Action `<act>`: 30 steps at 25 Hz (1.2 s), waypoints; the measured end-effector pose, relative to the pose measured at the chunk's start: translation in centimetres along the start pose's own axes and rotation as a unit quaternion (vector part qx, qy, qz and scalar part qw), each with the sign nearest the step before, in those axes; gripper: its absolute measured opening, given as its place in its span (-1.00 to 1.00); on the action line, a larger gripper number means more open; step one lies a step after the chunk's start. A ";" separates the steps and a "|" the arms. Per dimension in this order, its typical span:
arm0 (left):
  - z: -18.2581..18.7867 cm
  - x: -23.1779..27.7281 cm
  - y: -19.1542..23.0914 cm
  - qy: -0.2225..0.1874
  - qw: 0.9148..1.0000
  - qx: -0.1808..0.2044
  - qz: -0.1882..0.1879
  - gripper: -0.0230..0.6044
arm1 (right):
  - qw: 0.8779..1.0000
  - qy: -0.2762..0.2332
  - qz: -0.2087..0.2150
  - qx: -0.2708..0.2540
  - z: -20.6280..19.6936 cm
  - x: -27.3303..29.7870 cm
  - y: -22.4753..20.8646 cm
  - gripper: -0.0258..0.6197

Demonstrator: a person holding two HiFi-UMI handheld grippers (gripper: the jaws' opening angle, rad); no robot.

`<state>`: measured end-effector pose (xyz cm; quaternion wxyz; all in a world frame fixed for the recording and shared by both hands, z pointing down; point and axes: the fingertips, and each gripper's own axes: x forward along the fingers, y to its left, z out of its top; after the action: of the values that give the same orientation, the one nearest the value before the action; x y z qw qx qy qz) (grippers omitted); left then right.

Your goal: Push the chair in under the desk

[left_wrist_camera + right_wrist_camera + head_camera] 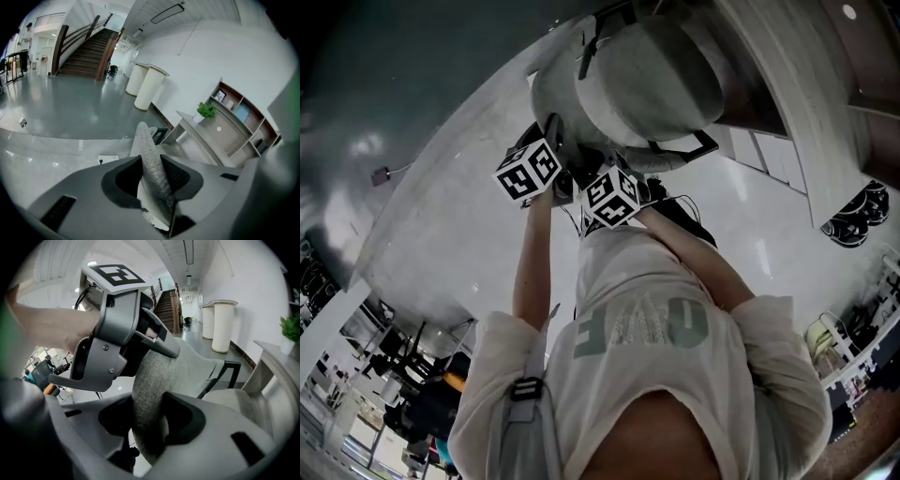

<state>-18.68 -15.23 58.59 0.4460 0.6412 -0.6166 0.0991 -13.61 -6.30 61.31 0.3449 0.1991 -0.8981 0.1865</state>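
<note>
In the head view the grey fabric chair stands at the top, beside the long pale desk that runs down to the left. Both grippers hold the top edge of its backrest side by side. The backrest edge stands between the pads of my left gripper, which press on it. My right gripper is shut on the thicker rounded part of the backrest, just behind the left gripper. In the head view the left gripper and right gripper show mostly as marker cubes.
A black armrest juts beside the seat. Ahead are two white columns, a staircase and a wall shelf unit with a green plant. A black-and-white object lies on the floor at right. Office chairs stand lower left.
</note>
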 end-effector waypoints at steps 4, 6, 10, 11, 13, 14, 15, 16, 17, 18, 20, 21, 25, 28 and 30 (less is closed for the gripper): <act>0.4 1.3 -1.2 0.003 1.000 0.010 -0.007 -0.53 | 1.000 -0.003 -0.009 0.004 0.0 -0.4 -1.7 -0.43; 0.5 1.8 -1.7 0.007 1.000 0.016 -0.008 -0.52 | 1.000 -0.003 -0.013 0.006 0.1 -0.6 -2.3 -0.43; 1.2 3.5 -4.3 0.009 1.000 0.021 -0.011 -0.52 | 1.000 -0.005 -0.019 0.007 0.2 -2.0 -5.1 -0.43; 1.5 3.9 -5.0 0.009 1.000 0.024 -0.013 -0.52 | 1.000 -0.005 -0.020 0.007 0.2 -2.3 -5.7 -0.43; 1.5 4.1 -5.4 0.010 0.999 0.027 -0.014 -0.52 | 1.000 -0.006 -0.021 0.006 0.1 -2.4 -6.0 -0.43; 1.4 4.2 -5.4 0.010 0.999 0.028 -0.014 -0.52 | 1.000 -0.006 -0.021 0.007 0.0 -2.4 -6.0 -0.43; 1.4 4.3 -5.5 0.011 0.999 0.028 -0.014 -0.52 | 1.000 -0.007 -0.022 0.008 -0.1 -2.5 -6.2 -0.43; 1.4 4.6 -5.9 0.011 0.999 0.029 -0.013 -0.52 | 1.000 -0.007 -0.023 0.009 -0.2 -2.6 -6.6 -0.43; 1.4 4.9 -6.3 0.012 0.999 0.031 -0.014 -0.52 | 1.000 -0.008 -0.024 0.009 -0.3 -2.8 -7.1 -0.43; 1.5 5.3 -6.9 0.013 0.999 0.032 -0.014 -0.52 | 1.000 -0.008 -0.025 0.010 -0.3 -3.1 -7.6 -0.43; 1.7 5.7 -7.9 0.014 0.999 0.033 -0.016 -0.52 | 1.000 -0.009 -0.026 0.009 -0.3 -3.8 -8.5 -0.43; 1.8 5.9 -8.4 0.013 0.999 0.032 -0.016 -0.52 | 1.000 -0.009 -0.027 0.010 -0.3 -4.1 -8.9 -0.43; 2.1 7.2 -8.8 0.015 0.999 0.033 -0.016 -0.52 | 1.000 -0.009 -0.026 0.011 -0.3 -3.9 -10.3 -0.43; 2.3 7.9 -8.8 0.016 0.999 0.035 -0.016 -0.52 | 0.999 -0.010 -0.027 0.013 -0.4 -3.5 -10.8 -0.43; 2.3 7.9 -8.8 0.017 0.999 0.034 -0.014 -0.52 | 0.999 -0.010 -0.027 0.013 -0.3 -3.5 -10.9 -0.43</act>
<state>-10.18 -23.78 58.68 0.4354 0.6626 -0.5966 0.1244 -5.77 -14.64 61.26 0.3379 0.2301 -0.8933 0.1866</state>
